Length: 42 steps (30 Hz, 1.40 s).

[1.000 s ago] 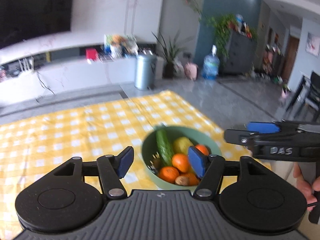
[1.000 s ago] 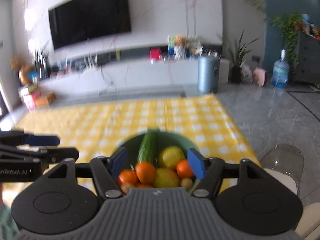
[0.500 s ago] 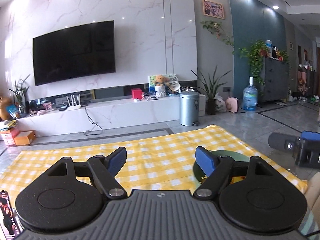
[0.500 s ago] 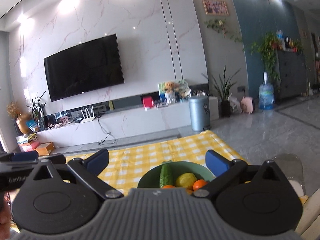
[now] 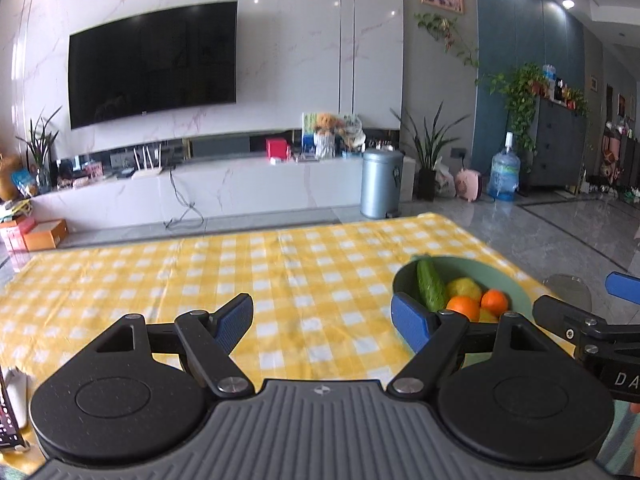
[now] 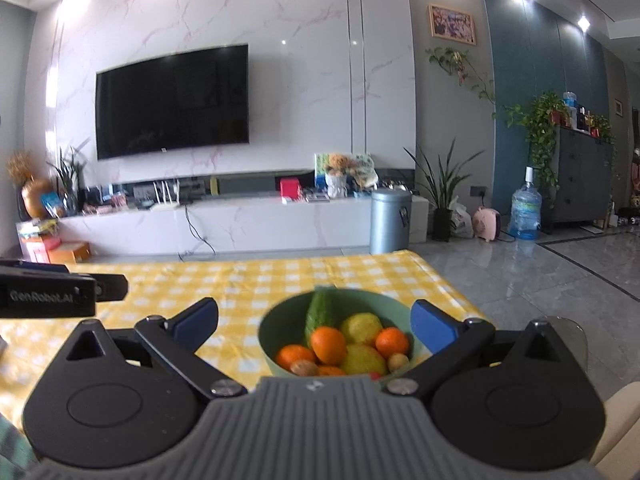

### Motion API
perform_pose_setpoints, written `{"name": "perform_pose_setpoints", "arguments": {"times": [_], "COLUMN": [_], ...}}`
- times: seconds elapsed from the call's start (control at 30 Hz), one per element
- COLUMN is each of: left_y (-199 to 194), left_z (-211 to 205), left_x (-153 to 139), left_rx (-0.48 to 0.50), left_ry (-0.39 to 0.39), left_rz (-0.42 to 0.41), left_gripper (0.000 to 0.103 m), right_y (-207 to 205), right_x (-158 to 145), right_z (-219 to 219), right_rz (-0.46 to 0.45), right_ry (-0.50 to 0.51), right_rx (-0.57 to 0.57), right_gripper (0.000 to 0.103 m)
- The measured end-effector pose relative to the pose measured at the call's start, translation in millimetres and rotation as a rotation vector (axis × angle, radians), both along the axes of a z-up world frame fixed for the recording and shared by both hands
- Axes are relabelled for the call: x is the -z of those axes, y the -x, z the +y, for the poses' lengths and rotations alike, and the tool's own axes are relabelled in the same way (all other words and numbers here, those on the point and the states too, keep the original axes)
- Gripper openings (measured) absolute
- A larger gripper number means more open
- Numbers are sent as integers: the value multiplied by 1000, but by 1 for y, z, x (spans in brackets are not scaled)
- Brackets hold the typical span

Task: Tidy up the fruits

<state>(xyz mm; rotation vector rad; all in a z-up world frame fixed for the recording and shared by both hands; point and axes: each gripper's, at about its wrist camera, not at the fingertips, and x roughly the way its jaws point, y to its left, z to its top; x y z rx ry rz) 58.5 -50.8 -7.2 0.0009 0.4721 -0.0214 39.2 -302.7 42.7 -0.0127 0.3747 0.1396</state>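
A green bowl (image 6: 267, 340) stands on the yellow checked tablecloth (image 5: 240, 272), near the table's right end. It holds a cucumber (image 6: 320, 312), lemons (image 6: 362, 328), oranges (image 6: 329, 344) and small brown fruits (image 6: 304, 368). My right gripper (image 6: 316, 320) is open wide just short of the bowl, which shows between its blue pads with nothing held. My left gripper (image 5: 320, 316) is open and empty over bare cloth, with the bowl (image 5: 516, 284) past its right finger. Each gripper shows at the edge of the other's view: the right gripper (image 5: 588, 304) and the left gripper (image 6: 60, 286).
The table's far edge and right edge lie close behind and beside the bowl. A clear chair back (image 5: 568, 286) stands off the right edge. A phone (image 5: 8, 420) lies at the near left. A grey bin (image 5: 380, 184) and a TV unit (image 5: 240, 192) stand on the floor beyond.
Both pairs of jaws have widened. Both views looked down on the bowl, swung up toward the room, and now dip again, so the bowl is back in view.
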Motion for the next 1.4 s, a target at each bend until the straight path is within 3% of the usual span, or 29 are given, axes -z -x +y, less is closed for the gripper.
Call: {"name": "perform_pose_setpoints", "arguments": {"times": [0.7, 1.4], "left_y": [-17, -17], "left_z": [-2, 1], "left_x": [44, 40], "left_rx": [2, 1], "left_ry": [-11, -2], "left_rz": [176, 196], "left_gripper": [92, 92], "right_y": [-27, -32], "right_x": [35, 38], "right_z": [3, 5], "right_rz": [142, 165], "right_ry": [6, 6], "right_rx": [-24, -17], "right_gripper": [99, 99]}}
